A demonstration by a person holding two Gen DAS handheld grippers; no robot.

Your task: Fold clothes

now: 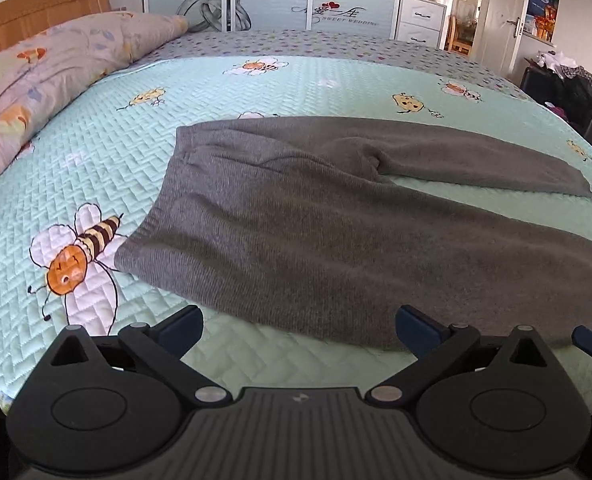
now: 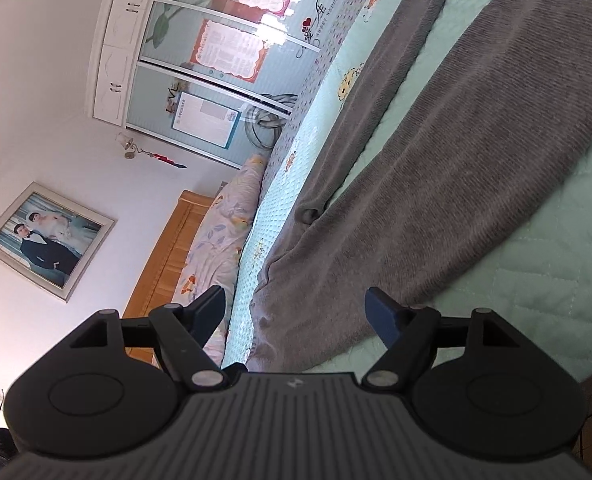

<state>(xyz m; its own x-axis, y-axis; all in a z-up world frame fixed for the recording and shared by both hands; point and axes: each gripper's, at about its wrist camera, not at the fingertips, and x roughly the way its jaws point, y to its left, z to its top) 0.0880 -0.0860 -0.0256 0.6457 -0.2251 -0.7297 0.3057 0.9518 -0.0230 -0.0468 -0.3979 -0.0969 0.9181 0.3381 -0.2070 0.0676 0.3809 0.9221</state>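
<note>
Both grippers, left [image 1: 298,330] and right [image 2: 296,314], hovering spread and empty, trousers [image 1: 316,216] lying flat at twelve o'clock on bedspread [image 1: 96,152].

One grey trousers [image 1: 336,216] spread flat, two legs. One bed [image 1: 96,152], one quilted cover, one floral duvet [image 1: 56,64], one wooden headboard [image 1: 36,12]. Two grippers: left gripper [image 1: 299,330], right gripper [image 2: 296,312]. One framed photo [image 2: 48,240].
</note>
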